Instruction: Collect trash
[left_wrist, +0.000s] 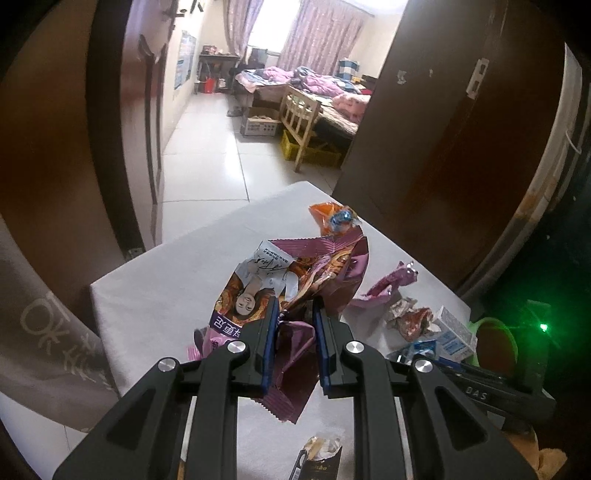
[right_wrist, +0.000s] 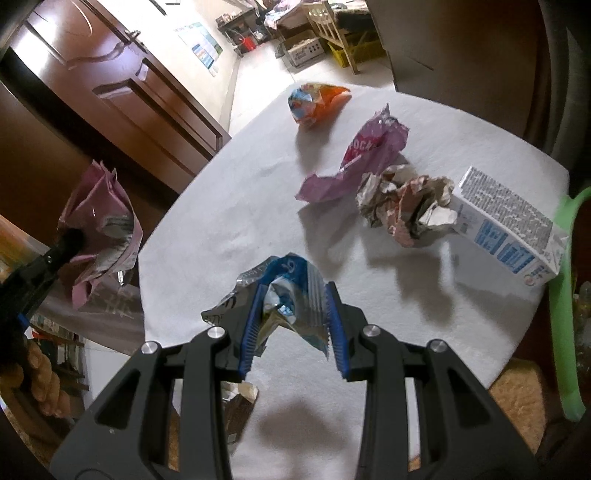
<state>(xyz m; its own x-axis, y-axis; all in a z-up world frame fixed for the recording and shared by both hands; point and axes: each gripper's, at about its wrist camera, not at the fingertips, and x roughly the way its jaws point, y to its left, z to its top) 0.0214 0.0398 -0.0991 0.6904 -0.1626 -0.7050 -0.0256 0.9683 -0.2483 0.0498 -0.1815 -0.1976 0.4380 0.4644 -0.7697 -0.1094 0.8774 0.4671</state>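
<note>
The left claw (left_wrist: 293, 314) is clamped on a purple snack bag (left_wrist: 291, 280), held above the white bench (left_wrist: 155, 288); the bag's lower end hangs between the fingers and hides part of the bench behind it. The right claw (right_wrist: 293, 302) grips a crumpled blue-and-silver wrapper (right_wrist: 284, 291), raised over the bench; the wrapper's print is creased and unreadable.

On the bench lie an orange-and-blue wrapper (right_wrist: 316, 101), a pink wrapper (right_wrist: 354, 162), a crumpled paper wad (right_wrist: 402, 206) and a white-and-blue carton (right_wrist: 509, 225). The wad touches the carton and the pink wrapper.

A dark packet (left_wrist: 317, 458) at the near bench edge is cut off by the frame. A green chair (right_wrist: 561, 295) stands beside the bench, only partly visible.
</note>
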